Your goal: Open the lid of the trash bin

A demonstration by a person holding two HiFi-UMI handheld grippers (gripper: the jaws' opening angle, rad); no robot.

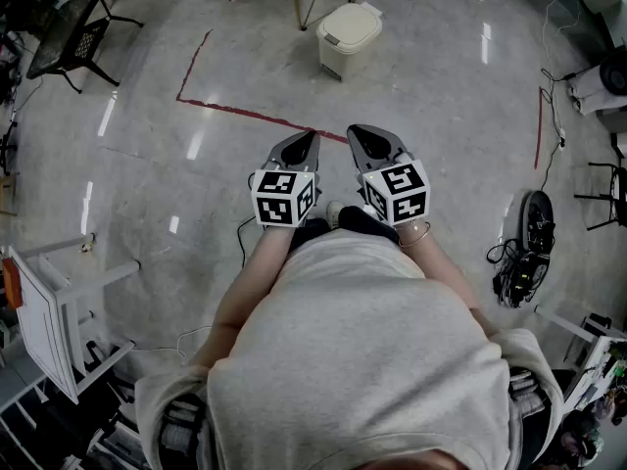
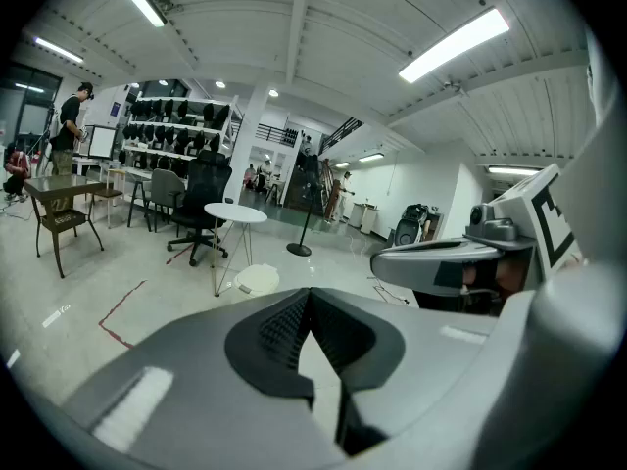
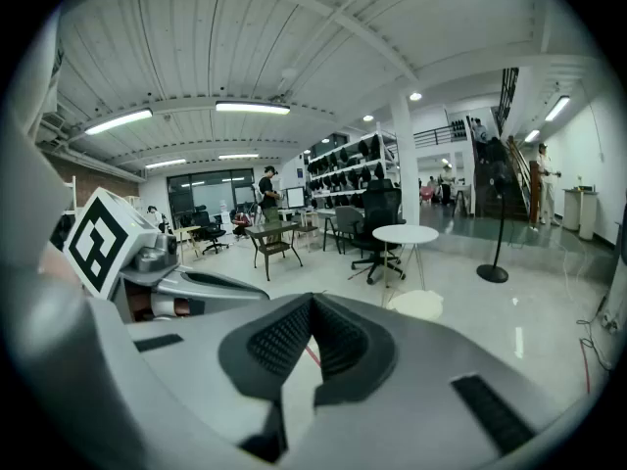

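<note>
The cream trash bin (image 1: 348, 35) stands on the grey floor well ahead of me, its lid down. It shows small beyond the jaws in the left gripper view (image 2: 257, 278) and the right gripper view (image 3: 416, 305). My left gripper (image 1: 310, 137) and right gripper (image 1: 355, 131) are held side by side at chest height, far short of the bin. Both are shut, jaws meeting at the tips with nothing between them, as the left gripper (image 2: 311, 293) and the right gripper (image 3: 312, 301) show in their own views.
A round white table (image 2: 235, 213) on thin legs stands right by the bin. Red tape lines (image 1: 235, 109) mark the floor. Black chairs (image 1: 73, 37) sit at far left, a white rack (image 1: 49, 311) near left, cables and a device (image 1: 529, 238) at right.
</note>
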